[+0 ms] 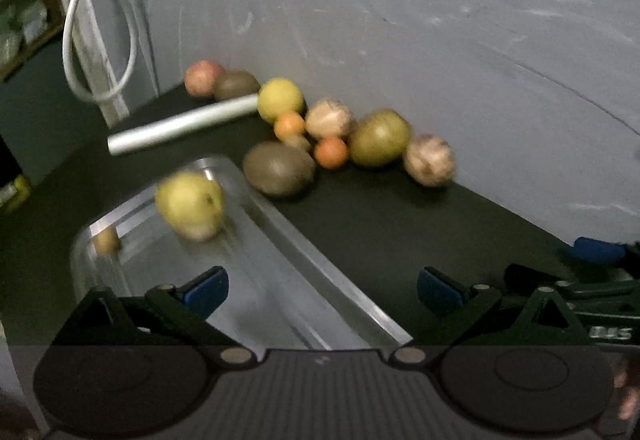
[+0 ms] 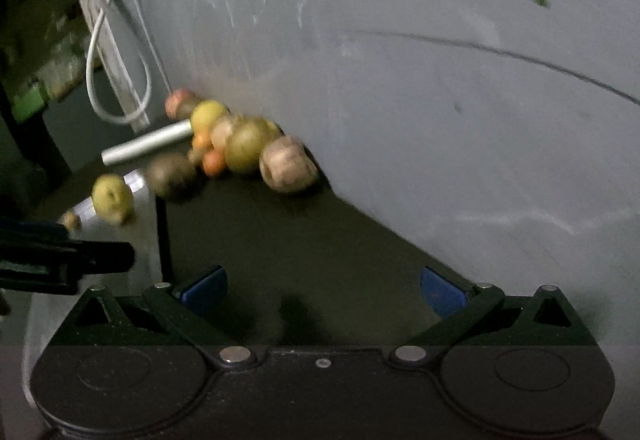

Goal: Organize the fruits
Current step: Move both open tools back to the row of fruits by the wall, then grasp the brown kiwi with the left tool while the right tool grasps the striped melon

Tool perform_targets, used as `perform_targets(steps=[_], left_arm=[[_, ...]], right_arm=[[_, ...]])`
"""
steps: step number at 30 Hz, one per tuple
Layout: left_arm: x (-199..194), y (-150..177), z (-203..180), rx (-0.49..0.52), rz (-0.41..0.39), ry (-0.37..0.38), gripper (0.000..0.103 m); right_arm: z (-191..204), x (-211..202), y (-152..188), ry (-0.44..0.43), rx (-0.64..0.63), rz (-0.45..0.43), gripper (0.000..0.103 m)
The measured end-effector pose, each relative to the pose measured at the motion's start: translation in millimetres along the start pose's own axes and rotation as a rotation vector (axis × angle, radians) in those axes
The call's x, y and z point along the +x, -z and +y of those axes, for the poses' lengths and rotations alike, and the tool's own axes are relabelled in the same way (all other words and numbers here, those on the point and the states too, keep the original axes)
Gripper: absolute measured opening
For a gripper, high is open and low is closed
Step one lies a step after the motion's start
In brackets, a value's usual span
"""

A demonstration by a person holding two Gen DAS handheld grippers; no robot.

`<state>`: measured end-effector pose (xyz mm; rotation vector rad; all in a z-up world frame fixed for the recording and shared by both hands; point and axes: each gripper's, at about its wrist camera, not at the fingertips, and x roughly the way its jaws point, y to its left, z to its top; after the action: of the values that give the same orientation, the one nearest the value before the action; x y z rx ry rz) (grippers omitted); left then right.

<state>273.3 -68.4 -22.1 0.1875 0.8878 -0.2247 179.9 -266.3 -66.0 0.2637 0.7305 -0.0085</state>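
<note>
A metal tray [image 1: 304, 260] lies on the dark table and holds a yellow-green apple [image 1: 190, 205] and a small tan fruit [image 1: 106, 241]. Beyond it, along the grey wall, sits a heap of fruit: a brown avocado-like fruit [image 1: 279, 168], two small oranges [image 1: 331, 152], a green apple [image 1: 380, 138], a yellow fruit [image 1: 280, 99], pale mottled fruits [image 1: 429, 159]. My left gripper [image 1: 322, 290] hangs open over the tray's near end, holding nothing. My right gripper [image 2: 323, 290] is open and empty over bare table, with the same heap [image 2: 244, 146] and tray [image 2: 140, 240] ahead to its left.
A silver tube [image 1: 182, 126] lies on the table between the tray and the wall. White cables [image 1: 100, 40] hang at the wall's left edge. The right gripper's blue pad [image 1: 598, 250] shows at the far right of the left wrist view.
</note>
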Motion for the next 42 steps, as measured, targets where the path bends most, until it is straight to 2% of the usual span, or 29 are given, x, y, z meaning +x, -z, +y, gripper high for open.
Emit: perform_targets(steps=[7,11,15,26,30,35,42], left_arm=[[44,-44,11,0.165,-0.011,-0.053,0.102],[73,-61,9,0.276,0.009,-0.067,0.102],[95,-68,11,0.320,0.041,-0.054,0.101],[135,-74,24,0.311,0.152,0.026,0.088],[140,-76,29,0.286,0.149,0.047,0.086],[143,-81,31,0.262,0.141,0.051,0.070],[142,-80,30,0.237,0.134,0.039,0.069]], right_arm=[[18,45,-40,-0.062,0.130,-0.016,0.102],[25,69,-54,-0.051,0.221,-0.007,0.098],[32,87,-59,-0.013,0.241,-0.004,0.093],[37,120,-61,0.041,0.243,0.022,0.083],[41,124,-62,0.037,0.228,0.018,0.082],[43,124,-60,0.043,0.216,0.009,0.080],[39,122,-58,0.038,0.233,0.000,0.074]])
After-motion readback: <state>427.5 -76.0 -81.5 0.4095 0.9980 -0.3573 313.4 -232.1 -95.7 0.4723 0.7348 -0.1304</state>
